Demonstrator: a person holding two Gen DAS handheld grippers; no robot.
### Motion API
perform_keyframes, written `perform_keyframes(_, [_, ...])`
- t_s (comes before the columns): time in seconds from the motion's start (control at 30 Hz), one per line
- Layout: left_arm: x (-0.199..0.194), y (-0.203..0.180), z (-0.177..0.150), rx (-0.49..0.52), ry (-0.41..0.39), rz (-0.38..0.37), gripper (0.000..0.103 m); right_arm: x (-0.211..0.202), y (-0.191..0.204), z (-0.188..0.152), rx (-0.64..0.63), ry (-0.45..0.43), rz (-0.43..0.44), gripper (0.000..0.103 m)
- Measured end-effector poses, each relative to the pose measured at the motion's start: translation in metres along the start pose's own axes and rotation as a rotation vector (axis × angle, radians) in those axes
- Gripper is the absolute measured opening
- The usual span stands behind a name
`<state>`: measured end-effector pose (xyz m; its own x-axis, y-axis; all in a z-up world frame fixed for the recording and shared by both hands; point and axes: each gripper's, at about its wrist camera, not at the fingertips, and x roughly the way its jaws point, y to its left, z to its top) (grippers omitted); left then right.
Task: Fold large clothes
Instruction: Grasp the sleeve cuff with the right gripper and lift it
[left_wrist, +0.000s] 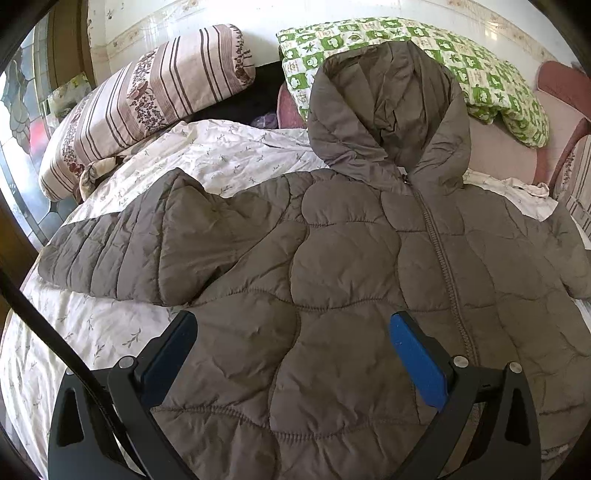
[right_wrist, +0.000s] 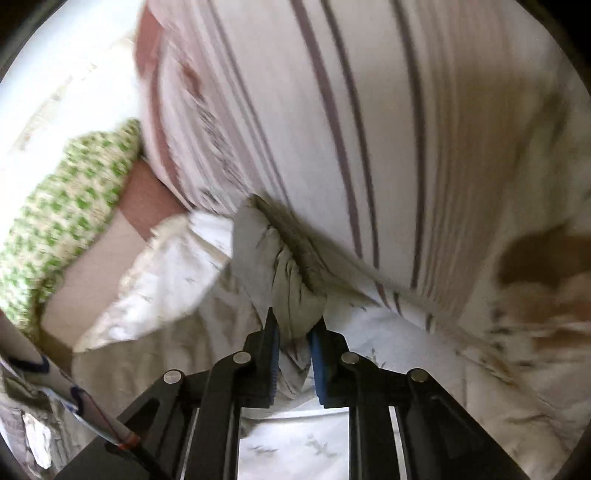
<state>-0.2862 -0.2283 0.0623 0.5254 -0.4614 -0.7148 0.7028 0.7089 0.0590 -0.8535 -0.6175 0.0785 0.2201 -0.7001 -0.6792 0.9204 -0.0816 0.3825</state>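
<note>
Jacket (left_wrist: 332, 258) hem cut off, sleeve cuff (right_wrist: 291, 280) blurred between fingers (right_wrist: 275, 347)

The grey-brown quilted hooded jacket (left_wrist: 351, 258) runs past the frame's right and bottom edges. The striped cream pillow (right_wrist: 369, 129) is motion-blurred.

Your left side: bare floral white sheet (left_wrist: 92, 332) free beside sleeve – striped bolster pillow (left_wrist: 147, 99), green-checked cushion (left_wrist: 480, 74) block far edge.
</note>
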Motion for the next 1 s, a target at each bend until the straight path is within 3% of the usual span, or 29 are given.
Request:
perform_keyframes(0.3, [-0.018,0.014,0.002,-0.039,-0.032,-0.019,0.103,-0.151,0.083,0.027,-0.130,-0.190,0.154,0.015])
perform_keyframes(0.57, [-0.027,0.034,0.004,-0.085,-0.044,-0.015,0.103,-0.260,0.206,-0.006,-0.309,-0.237,0.378,0.015])
perform_keyframes(0.83, [-0.032,0.063,0.002,-0.141,-0.042,-0.007,0.103,-0.275,0.339,-0.093,-0.482,-0.119,0.587,0.015])
perform_keyframes(1.0, [-0.033,0.080,0.001,-0.170,-0.042,0.004,0.103,-0.247,0.380,-0.156,-0.560,-0.003,0.635,0.014])
